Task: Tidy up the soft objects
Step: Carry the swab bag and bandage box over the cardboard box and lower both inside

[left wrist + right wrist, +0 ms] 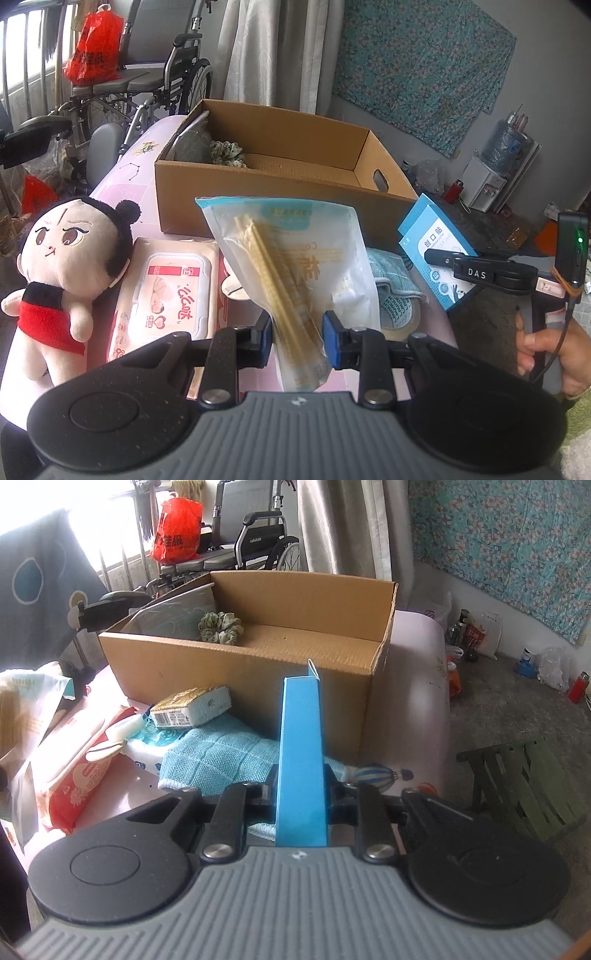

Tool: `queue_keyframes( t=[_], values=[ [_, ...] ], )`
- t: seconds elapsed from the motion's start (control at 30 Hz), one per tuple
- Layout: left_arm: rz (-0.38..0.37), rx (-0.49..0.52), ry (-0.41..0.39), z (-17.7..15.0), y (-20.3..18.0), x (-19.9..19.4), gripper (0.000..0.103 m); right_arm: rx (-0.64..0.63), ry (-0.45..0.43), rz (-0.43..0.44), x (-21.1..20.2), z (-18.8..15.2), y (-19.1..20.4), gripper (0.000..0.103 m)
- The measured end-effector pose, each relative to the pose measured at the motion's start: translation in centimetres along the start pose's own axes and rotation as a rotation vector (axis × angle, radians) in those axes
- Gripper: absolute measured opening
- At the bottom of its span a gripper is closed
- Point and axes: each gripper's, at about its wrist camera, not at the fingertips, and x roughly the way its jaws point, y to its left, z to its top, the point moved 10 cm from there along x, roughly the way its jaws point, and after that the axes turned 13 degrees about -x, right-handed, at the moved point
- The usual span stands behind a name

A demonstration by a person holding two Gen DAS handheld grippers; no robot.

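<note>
- Closest to us, our left gripper [297, 334] is clamped on a clear plastic bag [295, 258] of pale yellow sticks, its blue pads [332, 338] pressing the lower part of the bag from both sides; the bag stands tilted above the table.
- Our right gripper [301, 794] is clenched on a thin blue box [301, 749], held edge-on and upright between the black fingers; in the left view the same box [430, 247] shows its printed white and blue face, lifted clear of the table near the carton's right corner.
- A hand [550, 354] grips the handle of that right tool at the edge of the left view.
- Just past the left gripper, on the pink table [122, 188], we see a pack of wet wipes [166, 291] lying flat, with a plush doll [62, 273] in a red top just beside it on the left.
- Under and behind the blue box lies a light blue cloth [221, 757]; a small wrapped tissue pack [192, 707] rests at its far edge, near the carton's front wall.
- A roll of clear tape [400, 317] sits by the cloth, to the right of the bag.
- Farther back stands an open cardboard carton [251, 668], with a green scrunchie [221, 627] on its floor near the left end and a pale cushion [173, 616] leaning against its left wall.
- Beyond the table we see a wheelchair [258, 542] carrying a red plastic bag [177, 530], grey curtains, and a flowered cloth hung on the wall.
</note>
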Motion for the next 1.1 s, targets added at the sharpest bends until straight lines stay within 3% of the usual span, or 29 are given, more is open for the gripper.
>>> queue_keyframes(
  t=[0.27, 0.53, 0.63, 0.87, 1.1],
  values=[
    [-0.006, 0.017, -0.059, 3.9, -0.8, -2.0, 0.029, 0.01, -0.113, 0.0, -5.8, 3.1, -0.4, 0.018],
    [-0.053, 0.014, -0.1, 11.6, -1.1, -2.6, 0.03, 0.022, -0.252, 0.112, -8.9, 10.7, 0.3, 0.018],
    [-0.037, 0.035, -0.096, 14.2, -1.4, -1.5, 0.03, 0.029, -0.281, 0.161, -8.5, 14.1, 0.6, 0.018],
    [0.052, 0.075, -0.009, 20.3, -1.2, 5.7, 0.03, 0.072, -0.231, 0.229, -2.5, 21.1, -0.5, 0.018],
    [0.104, 0.104, 0.115, 24.0, -0.4, 16.4, 0.03, 0.228, -0.058, 0.294, 10.1, 24.3, -2.5, 0.018]
  ],
)
